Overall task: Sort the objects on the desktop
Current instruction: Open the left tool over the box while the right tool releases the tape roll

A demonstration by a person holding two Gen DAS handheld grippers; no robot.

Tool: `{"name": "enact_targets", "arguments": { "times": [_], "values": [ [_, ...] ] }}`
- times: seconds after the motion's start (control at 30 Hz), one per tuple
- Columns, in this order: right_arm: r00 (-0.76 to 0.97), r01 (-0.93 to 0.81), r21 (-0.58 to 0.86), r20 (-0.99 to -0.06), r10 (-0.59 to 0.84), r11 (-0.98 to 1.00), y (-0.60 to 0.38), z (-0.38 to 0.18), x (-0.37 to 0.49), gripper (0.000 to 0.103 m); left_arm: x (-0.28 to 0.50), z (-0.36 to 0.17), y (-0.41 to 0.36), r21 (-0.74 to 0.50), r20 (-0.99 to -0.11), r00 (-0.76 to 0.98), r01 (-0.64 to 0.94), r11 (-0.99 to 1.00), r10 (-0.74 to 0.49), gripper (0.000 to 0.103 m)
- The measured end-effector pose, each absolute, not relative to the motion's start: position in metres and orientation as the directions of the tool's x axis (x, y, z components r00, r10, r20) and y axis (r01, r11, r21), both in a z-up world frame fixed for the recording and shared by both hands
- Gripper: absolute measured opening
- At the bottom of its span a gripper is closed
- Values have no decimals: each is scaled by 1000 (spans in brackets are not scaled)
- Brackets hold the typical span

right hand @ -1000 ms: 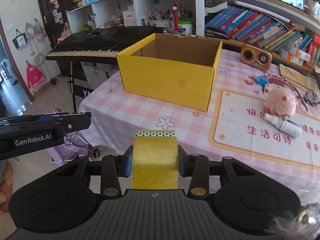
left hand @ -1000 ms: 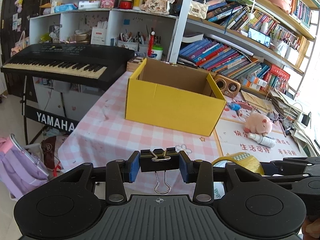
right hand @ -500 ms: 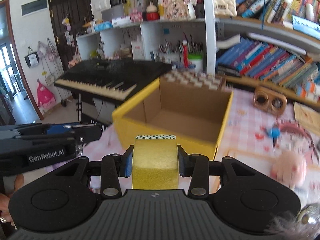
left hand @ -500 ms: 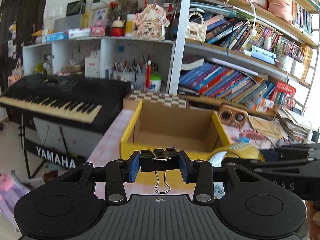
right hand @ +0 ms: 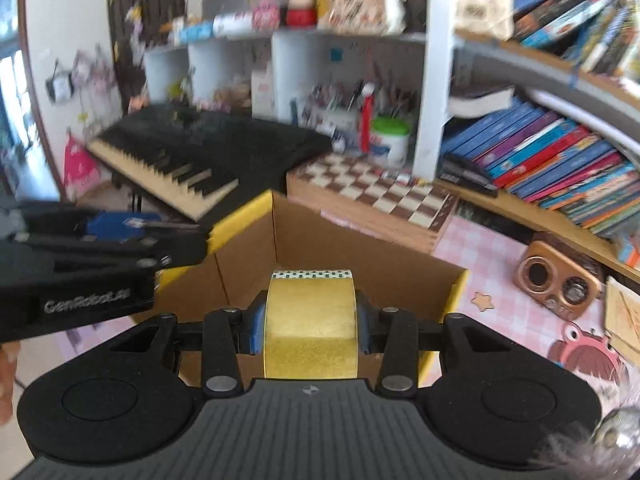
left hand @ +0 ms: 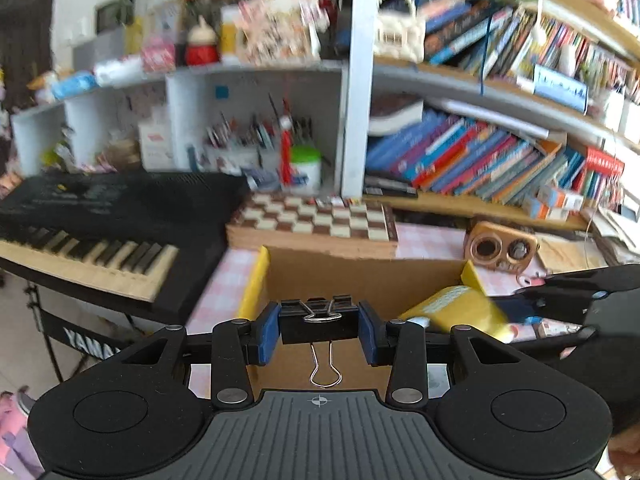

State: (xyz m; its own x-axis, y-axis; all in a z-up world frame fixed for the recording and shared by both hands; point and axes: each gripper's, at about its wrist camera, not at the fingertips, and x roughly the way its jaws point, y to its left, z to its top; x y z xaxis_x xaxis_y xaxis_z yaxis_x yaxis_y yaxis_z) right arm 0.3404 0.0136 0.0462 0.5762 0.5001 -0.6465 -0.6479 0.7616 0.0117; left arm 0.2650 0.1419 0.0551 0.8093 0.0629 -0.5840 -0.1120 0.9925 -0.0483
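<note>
My left gripper [left hand: 319, 327] is shut on a black binder clip [left hand: 319, 325], whose wire handle hangs down. It hovers over the open yellow cardboard box [left hand: 256, 284], brown inside. My right gripper [right hand: 310, 322] is shut on a roll of gold tape [right hand: 310, 330] with a checked edge, above the same yellow box [right hand: 240, 216]. In the left wrist view the gold tape roll [left hand: 456, 308] and the right gripper's body show at the right. In the right wrist view the left gripper's black body [right hand: 88, 256] shows at the left over the box's corner.
A wooden chessboard [left hand: 316, 220] lies just behind the box. A black keyboard [left hand: 100, 216] stands to the left. A brown speaker [right hand: 558, 280] sits on the pink checked tablecloth [right hand: 500, 256] at right. Bookshelves [left hand: 480, 160] with books and pen pots fill the back.
Both grippers have travelled forward from the table's near edge to above the yellow box, each keeping its grip. The box's inside now lies under them.
</note>
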Motion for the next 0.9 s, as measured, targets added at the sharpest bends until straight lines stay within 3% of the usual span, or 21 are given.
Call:
{"name": "enact_targets", "arguments": {
  "times": [0.4,0.9],
  "values": [
    [429,-715,-42,-815,391,697,46,-19,412,39,345,-9,148,-34,-768,639,-106,994,42,39],
    [428,-826,-216,-842,329,520,74,-32,427,39,381,-29,151,39,-848,525,-76,996,73,40]
  ]
}}
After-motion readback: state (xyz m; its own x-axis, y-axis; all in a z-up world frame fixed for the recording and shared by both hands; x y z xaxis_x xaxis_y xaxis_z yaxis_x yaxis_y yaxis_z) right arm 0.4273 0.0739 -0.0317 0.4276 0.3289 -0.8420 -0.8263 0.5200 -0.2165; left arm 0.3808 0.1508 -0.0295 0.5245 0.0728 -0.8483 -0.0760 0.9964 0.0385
